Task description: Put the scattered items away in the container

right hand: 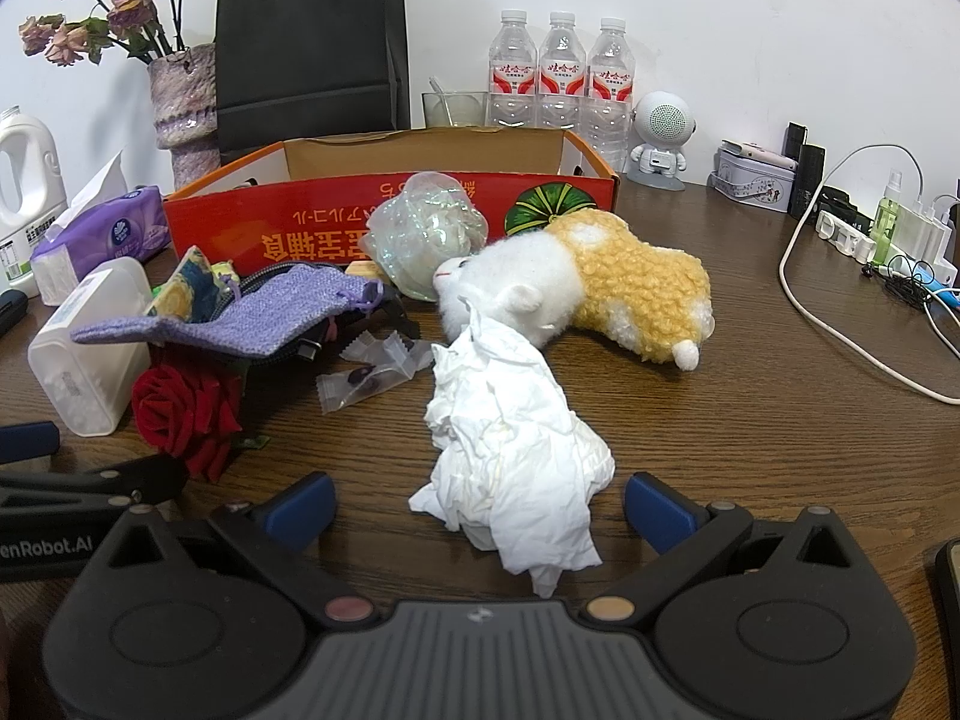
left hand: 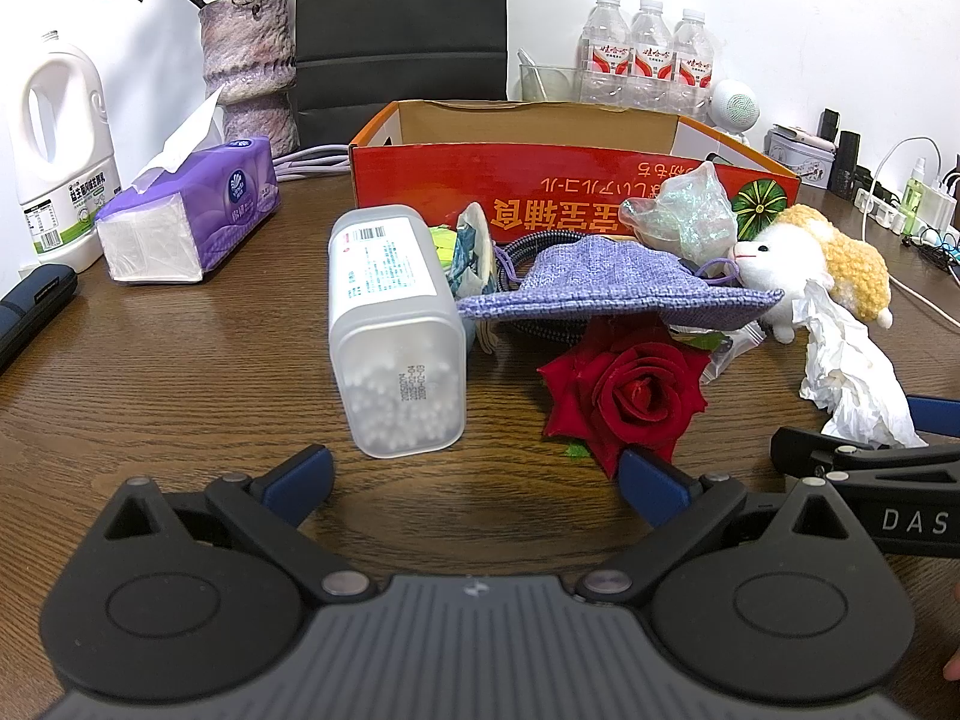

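While both lie low | left gripper (left hand: 474, 483) spread, empty | right gripper (right hand: 477, 501) spread astride tissue (right hand: 516, 456) | cable (left hand: 540, 252) half-hidden under pouch (left hand: 612, 288)

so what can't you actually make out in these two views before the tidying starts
- Floor of the red cardboard box: both views, hidden by its front wall, so any contents are unseen.
- What lies under the purple cloth pouch: both views, the cloth covers most of the dark cable and small bits.
- Small dark pieces in the clear wrapper: right wrist view, too small to identify.
- Plush toy face: right wrist view, partly behind the crumpled tissue.
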Available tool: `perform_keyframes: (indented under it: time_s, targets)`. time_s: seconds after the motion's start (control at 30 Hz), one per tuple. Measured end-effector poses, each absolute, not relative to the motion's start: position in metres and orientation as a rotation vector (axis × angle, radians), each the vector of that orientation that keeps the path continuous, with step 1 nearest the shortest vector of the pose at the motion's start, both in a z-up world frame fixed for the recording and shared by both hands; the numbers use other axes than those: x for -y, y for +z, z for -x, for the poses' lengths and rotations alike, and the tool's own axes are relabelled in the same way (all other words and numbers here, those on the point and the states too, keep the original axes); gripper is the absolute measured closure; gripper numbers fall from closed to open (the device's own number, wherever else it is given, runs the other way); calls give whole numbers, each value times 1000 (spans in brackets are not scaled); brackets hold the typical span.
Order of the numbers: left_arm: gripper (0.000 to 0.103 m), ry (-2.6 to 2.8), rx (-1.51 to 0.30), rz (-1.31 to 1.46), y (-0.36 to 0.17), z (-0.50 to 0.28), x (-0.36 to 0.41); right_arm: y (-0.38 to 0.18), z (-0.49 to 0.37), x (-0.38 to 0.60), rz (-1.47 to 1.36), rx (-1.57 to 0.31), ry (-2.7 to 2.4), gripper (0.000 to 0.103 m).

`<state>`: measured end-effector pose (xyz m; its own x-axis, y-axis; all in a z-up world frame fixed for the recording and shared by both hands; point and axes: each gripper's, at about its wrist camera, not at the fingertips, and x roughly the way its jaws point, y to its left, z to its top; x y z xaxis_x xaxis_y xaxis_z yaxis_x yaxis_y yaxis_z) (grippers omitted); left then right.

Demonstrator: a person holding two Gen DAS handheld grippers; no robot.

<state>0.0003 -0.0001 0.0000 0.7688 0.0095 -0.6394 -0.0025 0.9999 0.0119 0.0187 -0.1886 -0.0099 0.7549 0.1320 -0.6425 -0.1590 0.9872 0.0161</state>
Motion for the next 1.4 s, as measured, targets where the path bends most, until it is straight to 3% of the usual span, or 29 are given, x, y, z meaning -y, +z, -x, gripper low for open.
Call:
perform_keyframes:
  time_s: [0.67, 0.77, 0.9, 0.93, 0.97, 1.0, 1.03, 1.17, 1.2, 1.3, 1.37, 1.4]
  targets:
    - [0, -5, -691, 4, 5, 5, -6, -10, -20, 191, 55, -712, 191, 0]
    - [0, -86, -542, 76, 29, 19, -28, -3, -6, 196, 82, -688, 196, 13]
    - [0, -33, -489, 143, 41, -6, -56, 18, 7, 206, 40, -588, 310, 15]
    - [3, -43, -514, 157, 40, -16, -60, 23, 6, 207, 29, -567, 324, 15]
    - [15, -46, -539, 172, 38, -24, -62, 28, 4, 207, 26, -554, 327, 17]
    - [31, -42, -567, 191, 37, -32, -66, 32, 0, 204, 31, -551, 331, 25]
    - [41, -42, -585, 203, 35, -36, -68, 36, -5, 200, 32, -548, 348, 33]
    - [50, -71, -645, 209, 29, -41, -76, 39, -30, 180, -38, -595, 471, 42]
    - [59, -74, -650, 201, 28, -41, -76, 37, -39, 174, -61, -619, 494, 46]
    - [60, -52, -623, 201, 29, -31, -79, 29, -63, 153, -84, -673, 504, 63]
    - [61, -54, -583, 209, 36, -23, -82, 24, -74, 142, -70, -690, 481, 81]
    - [61, -53, -566, 207, 40, -19, -83, 23, -78, 137, -59, -693, 468, 99]
